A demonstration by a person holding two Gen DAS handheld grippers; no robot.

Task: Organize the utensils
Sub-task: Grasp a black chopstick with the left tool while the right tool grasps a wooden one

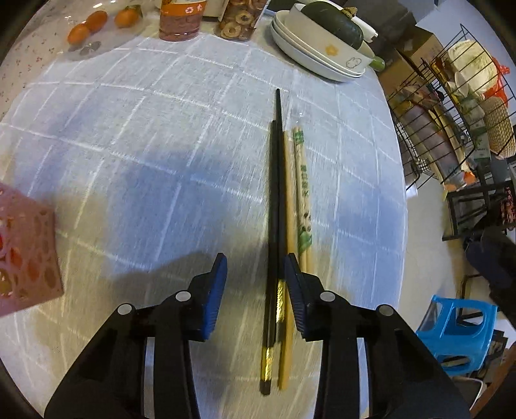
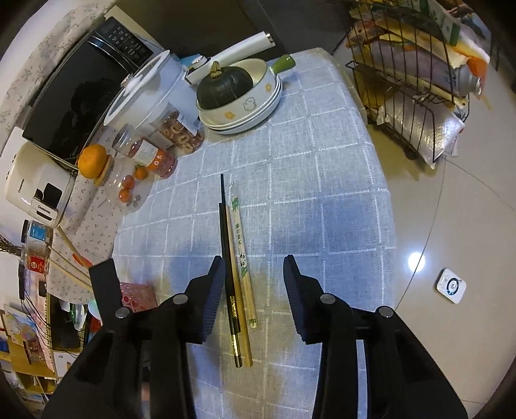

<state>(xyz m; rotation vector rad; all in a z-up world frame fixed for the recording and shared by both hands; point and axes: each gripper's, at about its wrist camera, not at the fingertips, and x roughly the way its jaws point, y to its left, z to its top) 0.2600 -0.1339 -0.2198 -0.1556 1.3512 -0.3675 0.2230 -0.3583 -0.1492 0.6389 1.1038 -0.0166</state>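
Note:
Black chopsticks with gold ends (image 1: 275, 209) lie side by side with a plain wooden chopstick (image 1: 289, 225) and a paper-wrapped pair (image 1: 303, 193) on the blue checked tablecloth (image 1: 145, 161). My left gripper (image 1: 254, 261) is open just above their near ends, which lie between its blue pads (image 1: 214, 290). A pink perforated utensil holder (image 1: 25, 248) stands at the left edge. In the right wrist view the same chopsticks (image 2: 229, 258) lie under my open, empty right gripper (image 2: 253, 261), near its left finger. The pink holder (image 2: 137, 295) shows behind that finger.
Stacked white bowls holding a dark green squash (image 1: 332, 29) sit at the table's far side, with jars (image 1: 180, 19) and oranges (image 1: 87, 25). A microwave (image 2: 80, 93) and a white pot (image 2: 151, 87) stand at the back left. A wire rack (image 2: 416, 80) and a blue stool (image 1: 458, 328) stand on the floor to the right.

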